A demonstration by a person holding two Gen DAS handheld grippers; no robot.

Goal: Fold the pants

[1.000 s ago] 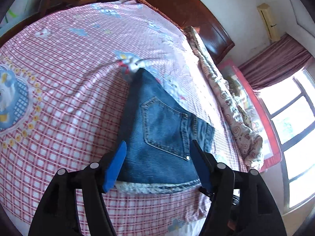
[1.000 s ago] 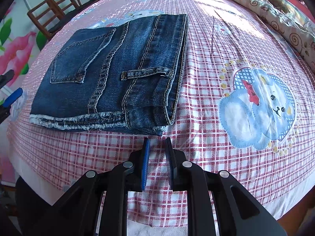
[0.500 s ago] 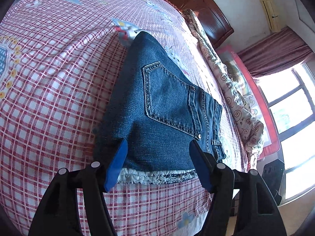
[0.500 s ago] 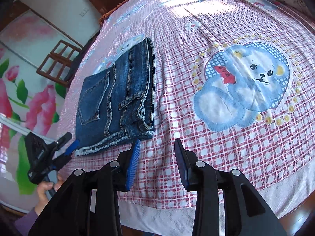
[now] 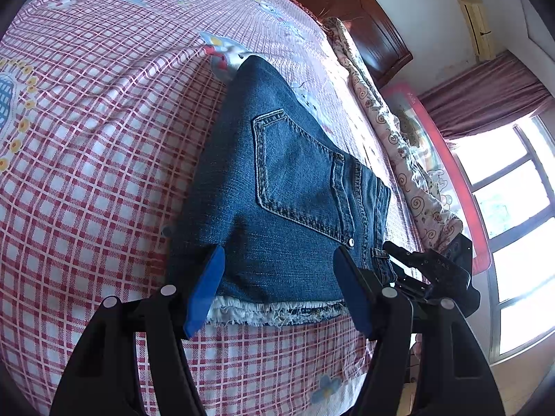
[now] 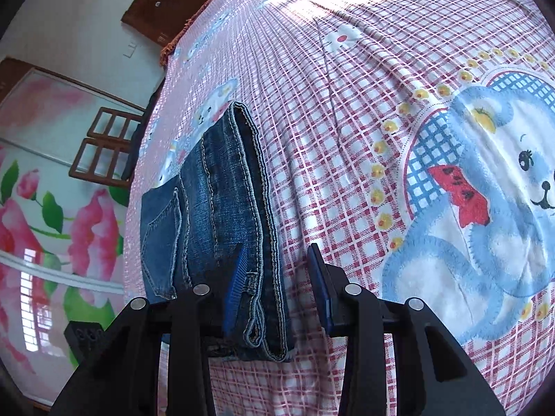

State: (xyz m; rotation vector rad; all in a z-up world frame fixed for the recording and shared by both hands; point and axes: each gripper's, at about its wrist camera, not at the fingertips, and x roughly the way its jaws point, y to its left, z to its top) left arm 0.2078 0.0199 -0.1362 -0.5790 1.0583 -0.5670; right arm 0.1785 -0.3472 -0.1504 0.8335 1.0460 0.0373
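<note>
Denim pants (image 5: 277, 208), thick and limp near the bed (image 5: 86, 173) edge: both tools, left tool (image 5: 277, 287) and right tool (image 6: 277, 287), gape wide, so you should pinch the stacked waistband corner.

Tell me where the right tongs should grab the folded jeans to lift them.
Probably the waistband corner of the folded jeans, coming in level from the bed's near edge. There the stacked layers end in a thick edge that already sits between the open right tongs.

Right gripper (image 6: 277, 284) opens up and slides in over the waistband edge of the folded jeans (image 6: 222, 215); left gripper (image 5: 277, 287) closes in on the frayed hem.
</note>
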